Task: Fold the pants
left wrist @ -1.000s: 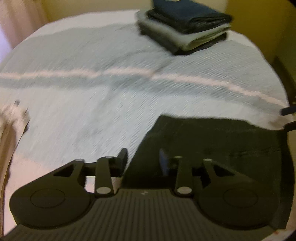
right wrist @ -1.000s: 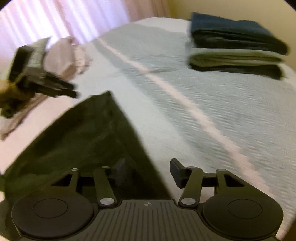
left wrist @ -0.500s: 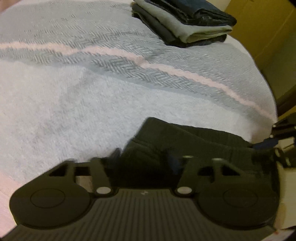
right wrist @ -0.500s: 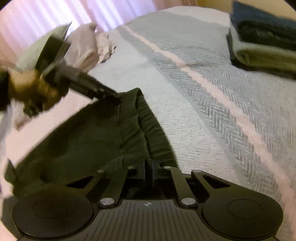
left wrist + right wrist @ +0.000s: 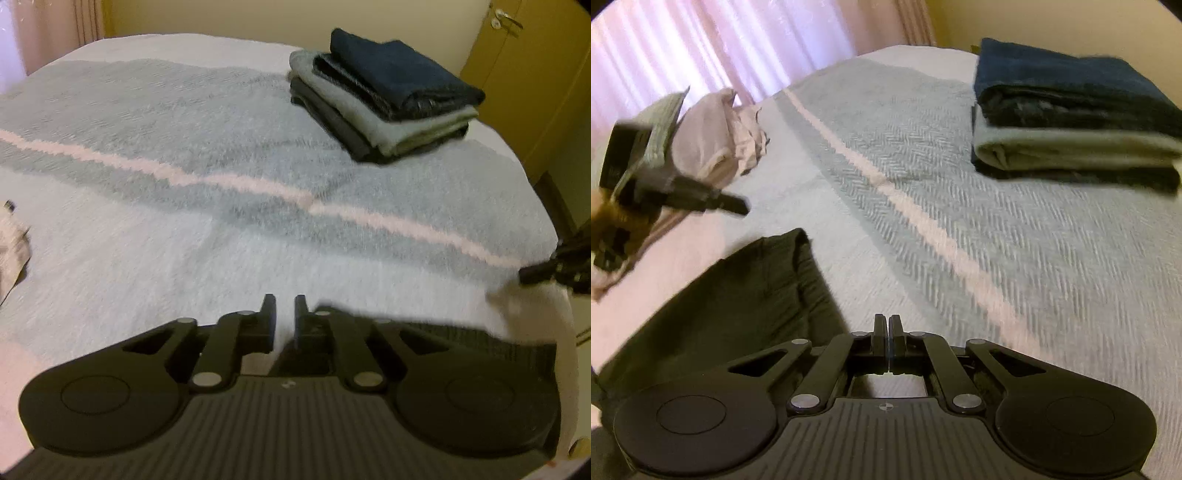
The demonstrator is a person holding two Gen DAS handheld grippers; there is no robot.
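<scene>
Dark folded pants [image 5: 746, 295] lie on the bed near its front edge; in the left wrist view the pants [image 5: 461, 336] show just beyond the gripper body, to the right. My left gripper [image 5: 284, 314] hovers above the blanket, open by a narrow gap with nothing between its fingers. The right wrist view shows the left gripper [image 5: 737, 205] raised above the pants' far corner, not touching it. My right gripper [image 5: 888, 328] is shut, fingertips together, beside the pants' right edge with no cloth visible between them. The right gripper [image 5: 535, 273] also pokes in at the right edge.
A stack of folded clothes [image 5: 384, 96] sits at the far right of the bed [image 5: 184, 240]. A crumpled pale garment [image 5: 720, 129] lies at the far left near the curtain [image 5: 701, 48]. A yellow cupboard door [image 5: 524, 74] stands beyond the bed's right side.
My left gripper has lifted off the pants and its fingers have narrowed. My right gripper, shut on the pants' edge half a second ago, now has no cloth in it.
</scene>
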